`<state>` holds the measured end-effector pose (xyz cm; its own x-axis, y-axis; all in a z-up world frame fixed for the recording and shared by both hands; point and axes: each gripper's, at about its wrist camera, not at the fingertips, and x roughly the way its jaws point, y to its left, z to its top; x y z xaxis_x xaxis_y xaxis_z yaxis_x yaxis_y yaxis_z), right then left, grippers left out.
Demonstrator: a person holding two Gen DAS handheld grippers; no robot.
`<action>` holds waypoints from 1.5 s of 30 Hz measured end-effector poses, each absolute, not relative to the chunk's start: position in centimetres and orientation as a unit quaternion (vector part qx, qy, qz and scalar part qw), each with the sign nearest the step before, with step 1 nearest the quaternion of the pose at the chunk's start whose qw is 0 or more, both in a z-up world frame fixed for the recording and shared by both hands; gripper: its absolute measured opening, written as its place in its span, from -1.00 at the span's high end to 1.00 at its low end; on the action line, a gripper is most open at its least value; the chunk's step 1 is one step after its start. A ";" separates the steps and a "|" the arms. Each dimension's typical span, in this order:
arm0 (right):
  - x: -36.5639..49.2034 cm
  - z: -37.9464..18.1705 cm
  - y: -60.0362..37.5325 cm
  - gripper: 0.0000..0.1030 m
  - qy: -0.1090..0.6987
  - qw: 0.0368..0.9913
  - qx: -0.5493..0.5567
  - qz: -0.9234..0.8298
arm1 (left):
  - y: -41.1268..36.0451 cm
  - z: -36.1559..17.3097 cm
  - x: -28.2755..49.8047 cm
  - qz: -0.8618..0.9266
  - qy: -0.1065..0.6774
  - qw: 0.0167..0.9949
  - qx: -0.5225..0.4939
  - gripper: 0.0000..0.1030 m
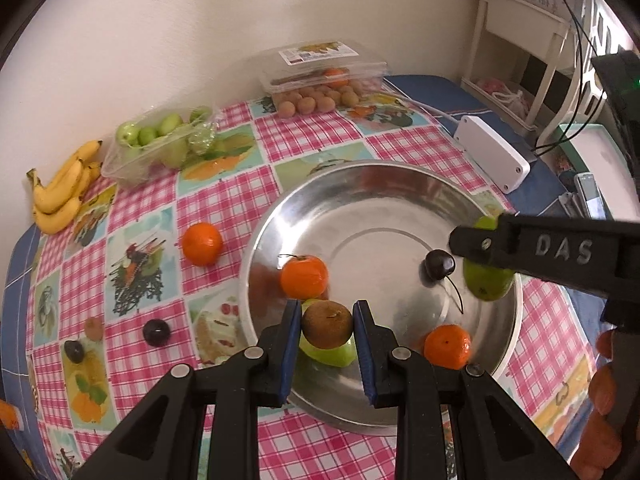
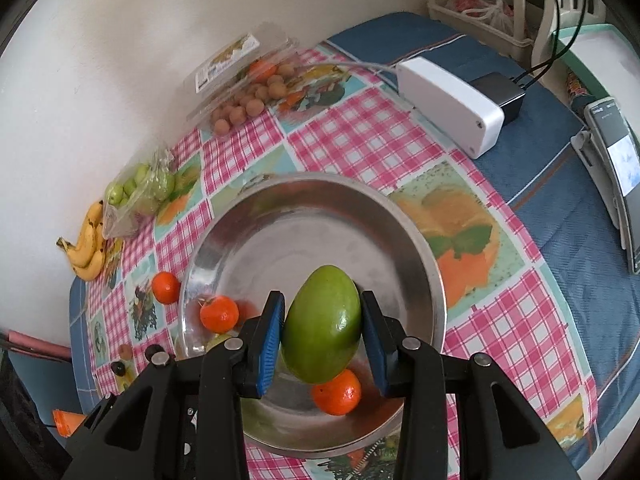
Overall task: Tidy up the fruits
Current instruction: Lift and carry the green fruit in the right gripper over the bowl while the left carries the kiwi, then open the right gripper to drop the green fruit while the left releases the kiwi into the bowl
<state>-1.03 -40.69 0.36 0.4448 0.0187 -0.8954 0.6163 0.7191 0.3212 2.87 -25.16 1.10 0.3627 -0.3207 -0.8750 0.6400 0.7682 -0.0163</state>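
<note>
Inspector A: Landmark is the white box [image 2: 450,100], lying on the blue cloth [image 2: 560,216] just past the edge of the pink checked tablecloth [image 2: 352,136].

Inspector B: Noted. Attached to it?

Inspector A: A black adapter [image 2: 498,94] touches its far end, with dark cables [image 2: 548,20] rising from there. A pale cord leaves its other end, running over the tablecloth.

Inspector B: Beyond it?

Inspector A: A cream shelf unit [image 1: 520,40] stands behind the box by the wall [image 1: 200,20]. A phone on a stand [image 2: 618,168] sits to the box's right, apart from it, screen lit.
</note>
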 end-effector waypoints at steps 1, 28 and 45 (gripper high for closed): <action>-0.9 0.0 -40.5 0.23 0.497 0.784 0.321 -0.188 | -25.3 0.9 2.8 -0.298 0.480 0.808 0.169 0.46; -0.7 -3.5 -39.9 0.22 0.548 0.747 0.322 -0.194 | -27.7 -1.7 1.5 -0.327 0.481 0.788 0.202 0.45; -0.9 -2.8 -40.2 0.22 0.538 0.754 0.318 -0.202 | -27.6 -1.4 1.6 -0.334 0.488 0.783 0.195 0.41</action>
<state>-0.87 -40.17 -2.83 0.3394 0.0372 -0.9399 0.6471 0.7159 0.2621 1.55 -27.59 -1.39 0.3010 -0.3318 -0.8941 0.7125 0.7014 -0.0204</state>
